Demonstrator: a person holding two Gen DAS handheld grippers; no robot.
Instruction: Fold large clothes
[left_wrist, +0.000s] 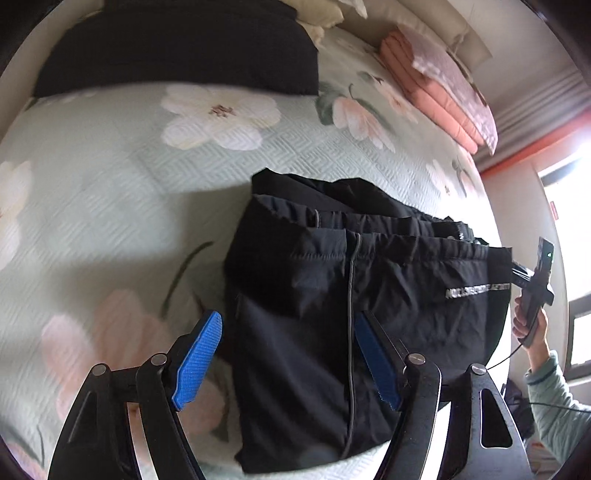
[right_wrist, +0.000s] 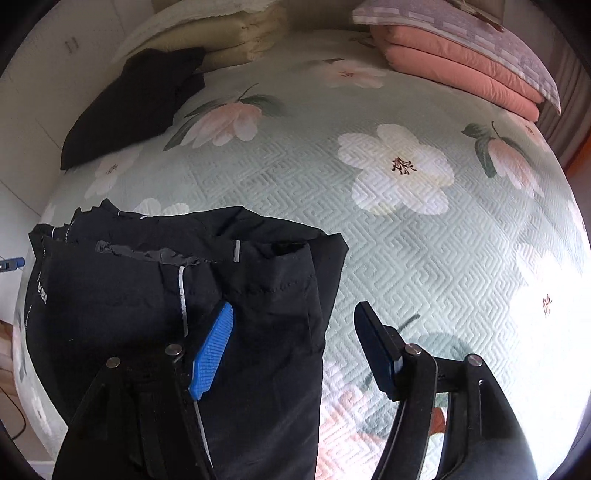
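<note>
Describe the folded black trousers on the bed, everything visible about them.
The black trousers lie folded in layers on the green floral bedspread, at its near edge. The fabric looks thin, smooth and slightly creased. A gathered elastic waistband, a grey drawcord down the front and pale printed lettering near one side show. Neither the left gripper nor the right gripper grips them; both sets of jaws stand open.

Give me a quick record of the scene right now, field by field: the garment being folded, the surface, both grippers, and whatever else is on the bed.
garment: black trousers, folded, lying flat near the bed's edge
surface: floral bedspread, pale green
left gripper: open, above the trousers, nothing held
right gripper: open, over the trousers' edge, nothing held
other dark garment: far side of the bed, unfolded
pink quilt: folded, with a grey patterned pillow on it
cream bedding: stacked at the far end
</note>
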